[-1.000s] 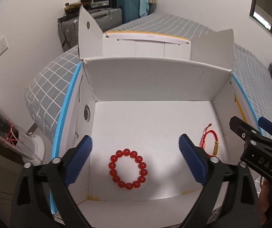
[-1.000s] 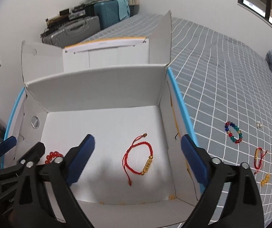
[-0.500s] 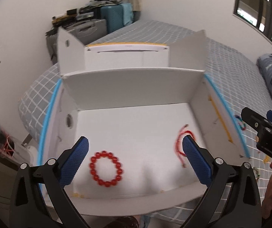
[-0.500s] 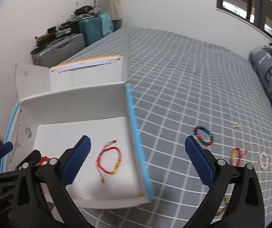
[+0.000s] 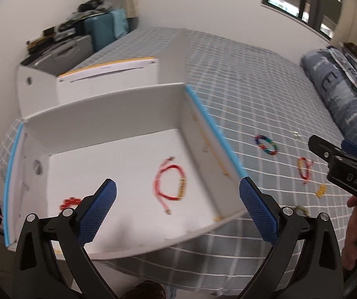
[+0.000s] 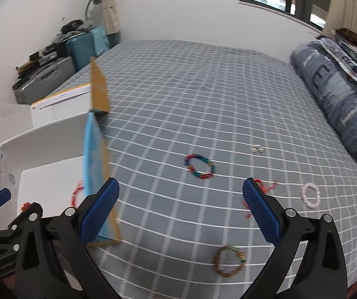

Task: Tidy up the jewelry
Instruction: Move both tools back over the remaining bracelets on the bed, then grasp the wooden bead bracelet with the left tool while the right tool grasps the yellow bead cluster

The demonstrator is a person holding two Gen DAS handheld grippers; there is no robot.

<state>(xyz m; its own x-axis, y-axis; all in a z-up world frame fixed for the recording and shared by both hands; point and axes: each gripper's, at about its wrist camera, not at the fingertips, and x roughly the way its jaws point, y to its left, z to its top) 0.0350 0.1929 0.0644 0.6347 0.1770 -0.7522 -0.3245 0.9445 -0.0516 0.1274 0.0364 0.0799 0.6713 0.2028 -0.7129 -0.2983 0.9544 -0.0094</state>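
A white cardboard box (image 5: 103,109) stands open on the bed's left end. Inside lie a red cord bracelet (image 5: 169,183) and a red bead bracelet (image 5: 70,202). My left gripper (image 5: 177,209) is open and empty over the box's near edge. My right gripper (image 6: 179,211) is open and empty above the grey checked bedspread. On the bedspread lie a multicolour bead bracelet (image 6: 199,167), a red cord bracelet (image 6: 265,191) partly hidden by my right finger, a pink bead bracelet (image 6: 310,195), a brown bead bracelet (image 6: 229,261) and small silver earrings (image 6: 257,148).
A rolled dark blue duvet (image 6: 340,107) lies along the bed's right side. Suitcases (image 6: 51,79) stand against the wall behind the box. The box's blue-edged right wall (image 6: 95,164) rises just left of my right gripper. A small yellow charm (image 5: 321,190) lies on the bedspread.
Both grippers have swung to the right, away from the box interior. My right gripper now looks over the bedspread with the loose jewelry instead of into the box. Both stayed open.
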